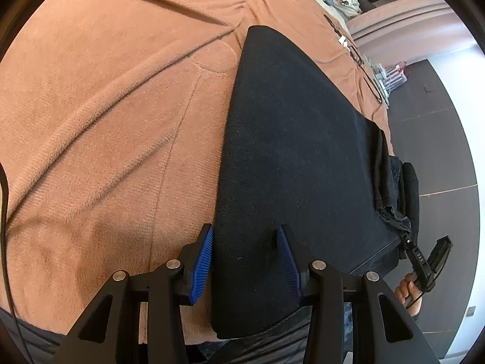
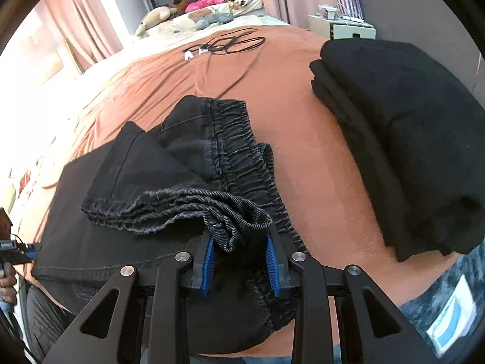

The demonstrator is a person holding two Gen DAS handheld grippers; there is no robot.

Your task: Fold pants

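Note:
Black pants point(image 1: 291, 157) lie folded in a long flat strip on an orange-brown blanket point(image 1: 106, 121). My left gripper point(image 1: 245, 232) straddles the strip's left folded edge near its close end. One blue pad is just off the edge, the other rests on the cloth, and the jaws stand apart. In the right wrist view the gathered elastic waistband point(image 2: 230, 157) and a ribbed hem are bunched on the pants point(image 2: 106, 242). My right gripper point(image 2: 240, 239) is shut on that ribbed bunch. The right gripper point(image 1: 424, 261) also shows at the strip's far corner.
A stack of folded black garments point(image 2: 409, 139) sits on the blanket to the right. Black cables point(image 2: 230, 42) lie further up the bed, with soft toys point(image 2: 157, 15) and clothes beyond. A white nightstand point(image 2: 342, 28) stands past the bed. Dark floor point(image 1: 439, 151) borders the bed's edge.

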